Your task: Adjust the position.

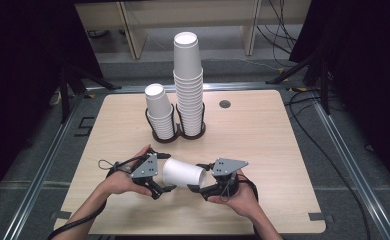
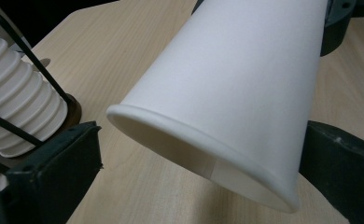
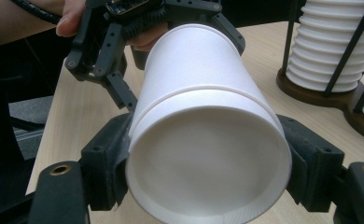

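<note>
- Right gripper (image 1: pixel 197 187): jaws clamp the cup (image 1: pixel 183 173) at its base; avoid crushing it.
- Left gripper (image 1: pixel 165 189): jaws wide around the rim; close gently, then pull the nested cups apart.

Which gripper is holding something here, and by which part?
The right gripper clamps the white paper cup by its side wall at the closed base end; the left gripper stands open around its rim end.
</note>
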Demonstrator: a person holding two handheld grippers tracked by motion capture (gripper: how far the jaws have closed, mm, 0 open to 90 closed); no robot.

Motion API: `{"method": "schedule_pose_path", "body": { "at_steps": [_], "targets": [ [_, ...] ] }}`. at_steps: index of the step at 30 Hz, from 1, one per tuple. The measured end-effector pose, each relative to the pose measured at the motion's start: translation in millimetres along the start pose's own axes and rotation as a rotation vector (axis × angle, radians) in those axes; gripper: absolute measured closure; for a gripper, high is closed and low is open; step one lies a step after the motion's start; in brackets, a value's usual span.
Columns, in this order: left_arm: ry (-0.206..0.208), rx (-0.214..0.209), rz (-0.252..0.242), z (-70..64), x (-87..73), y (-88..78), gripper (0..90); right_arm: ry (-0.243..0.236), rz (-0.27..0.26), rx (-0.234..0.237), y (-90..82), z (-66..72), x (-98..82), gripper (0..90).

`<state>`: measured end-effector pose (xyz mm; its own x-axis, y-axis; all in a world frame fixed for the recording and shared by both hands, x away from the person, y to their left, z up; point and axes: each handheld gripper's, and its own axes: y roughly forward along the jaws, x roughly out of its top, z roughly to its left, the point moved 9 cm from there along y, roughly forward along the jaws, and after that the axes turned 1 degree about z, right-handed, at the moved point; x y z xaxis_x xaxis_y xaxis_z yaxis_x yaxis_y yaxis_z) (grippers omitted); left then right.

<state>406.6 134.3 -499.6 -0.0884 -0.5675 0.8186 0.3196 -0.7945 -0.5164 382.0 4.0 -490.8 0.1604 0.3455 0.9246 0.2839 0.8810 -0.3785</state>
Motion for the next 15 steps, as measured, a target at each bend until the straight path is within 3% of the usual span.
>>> {"method": "schedule_pose_path", "body": {
  "at_steps": [10,15],
  "targets": [
    [0.042,-0.029,0.019,-3.7,-0.3,3.3,0.0,-0.023,0.010,0.017,4.3,1.2,0.2,27.0],
    [0.050,-0.046,0.022,-6.1,-1.6,3.8,2.3,0.008,0.023,0.018,4.8,3.5,-1.7,27.0]
  ]
}}
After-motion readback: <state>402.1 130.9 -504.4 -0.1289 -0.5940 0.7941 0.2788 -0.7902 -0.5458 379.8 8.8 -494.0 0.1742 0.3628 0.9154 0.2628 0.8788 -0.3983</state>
